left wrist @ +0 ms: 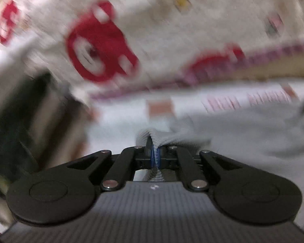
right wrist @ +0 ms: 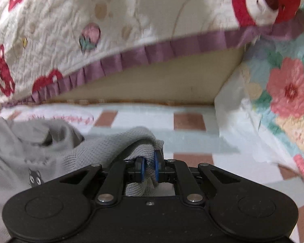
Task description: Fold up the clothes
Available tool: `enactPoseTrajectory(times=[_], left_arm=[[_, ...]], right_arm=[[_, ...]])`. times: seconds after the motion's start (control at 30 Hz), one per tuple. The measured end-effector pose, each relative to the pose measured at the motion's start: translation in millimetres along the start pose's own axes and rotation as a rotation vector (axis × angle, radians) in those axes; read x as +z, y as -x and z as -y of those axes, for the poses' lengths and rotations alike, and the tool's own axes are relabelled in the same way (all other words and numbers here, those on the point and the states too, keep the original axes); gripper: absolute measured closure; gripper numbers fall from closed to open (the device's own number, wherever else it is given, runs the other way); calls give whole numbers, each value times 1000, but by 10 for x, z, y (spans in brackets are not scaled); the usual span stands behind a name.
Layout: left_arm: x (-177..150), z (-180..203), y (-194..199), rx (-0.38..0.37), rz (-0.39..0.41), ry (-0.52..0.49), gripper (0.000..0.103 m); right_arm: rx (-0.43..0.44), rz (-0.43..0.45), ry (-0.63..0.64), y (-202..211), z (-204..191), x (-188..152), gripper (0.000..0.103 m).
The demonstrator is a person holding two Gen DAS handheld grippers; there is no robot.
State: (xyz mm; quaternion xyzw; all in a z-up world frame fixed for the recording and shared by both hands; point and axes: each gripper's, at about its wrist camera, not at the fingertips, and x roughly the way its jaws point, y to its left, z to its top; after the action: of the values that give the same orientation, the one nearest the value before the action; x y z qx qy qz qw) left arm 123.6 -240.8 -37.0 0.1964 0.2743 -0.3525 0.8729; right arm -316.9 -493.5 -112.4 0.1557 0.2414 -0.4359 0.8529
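A grey knit garment [right wrist: 56, 151] with a small black cat print lies on a checked bed sheet [right wrist: 188, 137]. My right gripper [right wrist: 149, 167] is shut on a bunched ribbed edge of the garment, blue pads pressing the cloth from both sides. In the left wrist view, which is motion-blurred, the same grey garment [left wrist: 253, 129] spreads to the right, and my left gripper [left wrist: 155, 154] is shut on another ribbed edge of it that sticks up between the pads.
A white quilt with red bear prints and a purple frill [right wrist: 131, 54] hangs over the bed's far side. A floral quilt [right wrist: 283, 93] lies at the right. A beige bed board [right wrist: 162, 85] runs behind the sheet. Dark blurred furniture [left wrist: 16, 125] stands at the left.
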Motion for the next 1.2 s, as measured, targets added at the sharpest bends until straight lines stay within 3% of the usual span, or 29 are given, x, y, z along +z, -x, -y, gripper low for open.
enactPoseTrajectory(times=[0.13, 0.23, 0.27, 0.3, 0.33, 0.37, 0.43, 0.47, 0.6, 0.7, 0.8, 0.9, 1.0, 1.2], left_arm=[[494, -230, 285, 112, 176, -13, 100], [734, -374, 250, 215, 232, 57, 100], [739, -398, 123, 249, 205, 83, 98], [743, -423, -5, 283, 179, 110, 98], [681, -412, -158, 305, 137, 106, 96], [562, -368, -289, 302, 89, 74, 86], [266, -248, -451, 267, 8, 24, 67], [69, -202, -455, 232, -24, 49, 60], [-668, -345, -308, 55, -173, 247, 58], [-1114, -510, -50, -39, -244, 329, 58], [-1360, -647, 246, -59, -262, 315, 57], [-1501, -686, 516, -59, -250, 238, 52], [-1646, -680, 689, -104, -269, 220, 48], [-1946, -585, 827, -194, -327, 308, 46]], right_arm=[[-27, 165, 44, 249, -147, 304, 94], [-106, 310, 139, 320, -318, 555, 93], [-121, 332, 137, 276, -337, 597, 87], [-116, 319, 115, 177, -336, 585, 73], [-103, 274, 98, 66, -329, 531, 68], [-92, 217, 87, -29, -326, 452, 63], [-58, 118, 72, -132, -313, 272, 63], [-35, 64, 54, -143, -301, 195, 63], [92, -140, -37, -153, -297, -7, 63], [205, -194, -76, -156, -476, -44, 61], [316, -243, -105, -148, -672, -93, 59], [411, -288, -65, -107, -1003, -174, 57], [509, -362, -16, -21, -1356, -298, 55], [711, -469, 157, 331, -2102, -611, 54]])
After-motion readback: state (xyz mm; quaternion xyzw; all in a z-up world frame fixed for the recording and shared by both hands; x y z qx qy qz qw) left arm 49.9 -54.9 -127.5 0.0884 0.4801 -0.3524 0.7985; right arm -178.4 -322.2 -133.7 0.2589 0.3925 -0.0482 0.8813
